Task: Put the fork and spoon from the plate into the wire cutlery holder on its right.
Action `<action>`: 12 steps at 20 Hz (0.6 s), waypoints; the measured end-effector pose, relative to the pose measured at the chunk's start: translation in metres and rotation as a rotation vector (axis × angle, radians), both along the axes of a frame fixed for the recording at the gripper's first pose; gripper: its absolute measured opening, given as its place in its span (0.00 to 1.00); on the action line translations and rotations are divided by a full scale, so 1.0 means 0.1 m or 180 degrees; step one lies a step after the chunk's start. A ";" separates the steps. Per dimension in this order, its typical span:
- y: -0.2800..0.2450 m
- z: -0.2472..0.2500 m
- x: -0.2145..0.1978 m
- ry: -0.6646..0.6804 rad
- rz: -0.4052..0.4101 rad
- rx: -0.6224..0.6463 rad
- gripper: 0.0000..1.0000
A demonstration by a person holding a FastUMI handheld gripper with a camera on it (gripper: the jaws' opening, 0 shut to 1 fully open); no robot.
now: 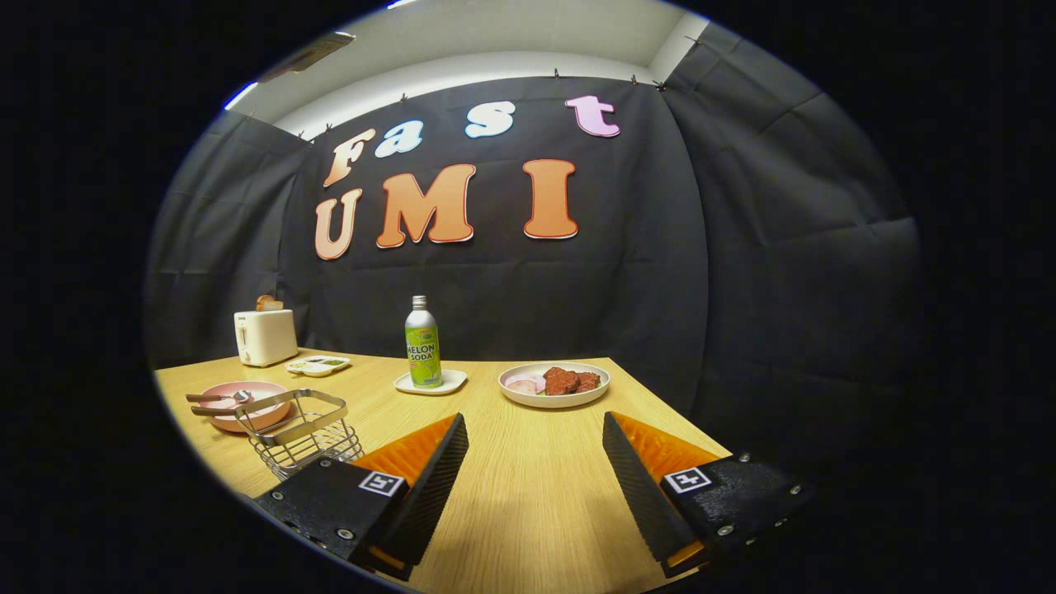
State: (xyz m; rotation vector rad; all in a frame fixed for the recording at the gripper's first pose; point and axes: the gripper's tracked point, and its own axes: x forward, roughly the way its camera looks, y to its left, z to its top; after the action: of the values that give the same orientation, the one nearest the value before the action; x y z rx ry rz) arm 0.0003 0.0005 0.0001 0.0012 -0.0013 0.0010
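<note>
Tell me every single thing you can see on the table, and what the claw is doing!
table: one, light wood, under everything.
toaster: one, cream, far corner by the cloth wall, something brown poking out the top.
small tray: one, white with greenish bits, beside the toaster.
bottle: one, green and silver, upright on a white coaster.
bowl of food: one, white with red-brown pieces, beyond the fingers.
pink plate: one, behind the holder.
fork and spoon: two, lying on the pink plate.
wire cutlery holder: one, silver, nothing visible inside, just ahead of one finger.
claw: one, black and orange, fingers open, holding nothing.
</note>
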 end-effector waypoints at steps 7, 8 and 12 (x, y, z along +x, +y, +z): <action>-0.27 0.52 0.78 -0.0405 -0.0361 0.0059 0.98; -0.33 0.74 0.89 -0.0420 -0.0497 0.0066 0.98; -0.05 1.51 0.59 -0.0192 -0.0710 -0.0018 0.98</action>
State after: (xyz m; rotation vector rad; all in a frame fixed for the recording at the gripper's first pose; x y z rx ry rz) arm 0.0593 -0.0042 0.1514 -0.0046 -0.0618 -0.2219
